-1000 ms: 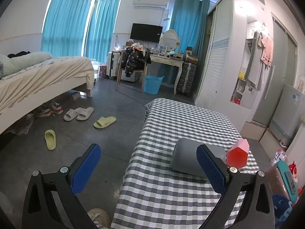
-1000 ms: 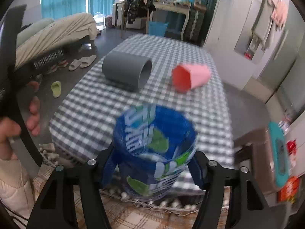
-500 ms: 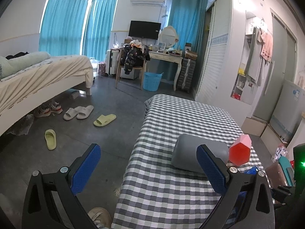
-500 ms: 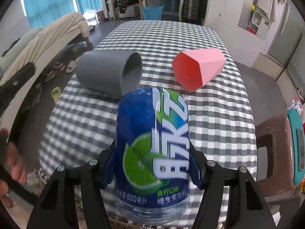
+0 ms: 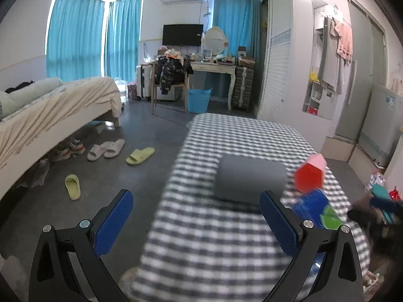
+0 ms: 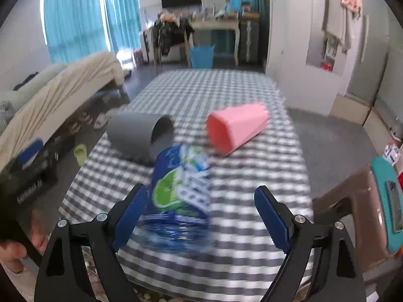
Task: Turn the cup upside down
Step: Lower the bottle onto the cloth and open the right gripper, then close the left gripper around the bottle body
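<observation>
The blue-labelled cut-bottle cup (image 6: 180,196) is blurred and leans between the wide-apart fingers of my right gripper (image 6: 201,214), close to the left finger (image 6: 131,211). That gripper is open. I cannot tell whether the cup rests on the checked tablecloth (image 6: 252,176). Behind it a grey cup (image 6: 141,136) and a pink faceted cup (image 6: 236,128) lie on their sides. In the left wrist view my left gripper (image 5: 196,221) is open and empty at the table's near left edge, with the grey cup (image 5: 249,181), pink cup (image 5: 309,176) and blue cup (image 5: 314,209) ahead to the right.
A brown stool (image 6: 352,201) with a teal device (image 6: 388,201) stands just right of the table. A person's hand (image 6: 15,246) is at lower left. A bed (image 5: 50,110) and slippers (image 5: 105,148) lie on the floor to the left.
My right gripper has opened and let go of the blue cup, which it was shut on before; the cup now sits lower and tilted. The left gripper's view has tilted and shifted slightly.
</observation>
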The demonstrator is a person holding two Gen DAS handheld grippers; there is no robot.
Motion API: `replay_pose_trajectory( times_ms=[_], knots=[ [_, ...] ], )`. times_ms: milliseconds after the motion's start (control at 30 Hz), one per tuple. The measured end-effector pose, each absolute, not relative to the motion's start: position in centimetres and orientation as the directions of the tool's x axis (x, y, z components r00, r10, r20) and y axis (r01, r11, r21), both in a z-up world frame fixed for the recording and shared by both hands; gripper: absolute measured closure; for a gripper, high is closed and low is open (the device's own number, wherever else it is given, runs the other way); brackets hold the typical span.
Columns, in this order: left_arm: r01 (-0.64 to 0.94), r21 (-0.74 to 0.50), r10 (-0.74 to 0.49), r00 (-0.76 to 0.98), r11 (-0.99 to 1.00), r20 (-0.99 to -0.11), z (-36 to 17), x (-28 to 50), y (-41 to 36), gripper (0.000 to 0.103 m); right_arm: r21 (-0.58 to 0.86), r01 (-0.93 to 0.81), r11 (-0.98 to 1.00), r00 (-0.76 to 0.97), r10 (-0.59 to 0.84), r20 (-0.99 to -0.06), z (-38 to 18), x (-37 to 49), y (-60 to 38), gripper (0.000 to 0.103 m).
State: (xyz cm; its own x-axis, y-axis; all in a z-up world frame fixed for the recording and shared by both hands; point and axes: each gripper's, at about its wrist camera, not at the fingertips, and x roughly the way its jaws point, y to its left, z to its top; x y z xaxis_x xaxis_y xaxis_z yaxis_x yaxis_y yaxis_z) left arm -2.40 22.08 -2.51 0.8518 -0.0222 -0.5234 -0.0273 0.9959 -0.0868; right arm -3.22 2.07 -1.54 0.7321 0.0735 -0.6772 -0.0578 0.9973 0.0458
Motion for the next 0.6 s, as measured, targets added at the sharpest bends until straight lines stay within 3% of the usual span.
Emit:
replay_pose_trajectory(
  times_ms=[267,600],
  knots=[
    [0.051,-0.104,-0.098,0.849,0.993,-0.520,-2.3,-5.8,15.3,0.000,-0.027,0.034,0.999,0.857,-0.043,-0.513,-0.6,-6.1,-3.4,0.016],
    [0.144,-0.106,-0.179,0.791,0.984,-0.584,-4.2,-6.1,7.2,0.001,0.079,0.101,0.992,0.880,-0.052,-0.472,-1.0,-7.8,-8.6,0.011]
  ],
)
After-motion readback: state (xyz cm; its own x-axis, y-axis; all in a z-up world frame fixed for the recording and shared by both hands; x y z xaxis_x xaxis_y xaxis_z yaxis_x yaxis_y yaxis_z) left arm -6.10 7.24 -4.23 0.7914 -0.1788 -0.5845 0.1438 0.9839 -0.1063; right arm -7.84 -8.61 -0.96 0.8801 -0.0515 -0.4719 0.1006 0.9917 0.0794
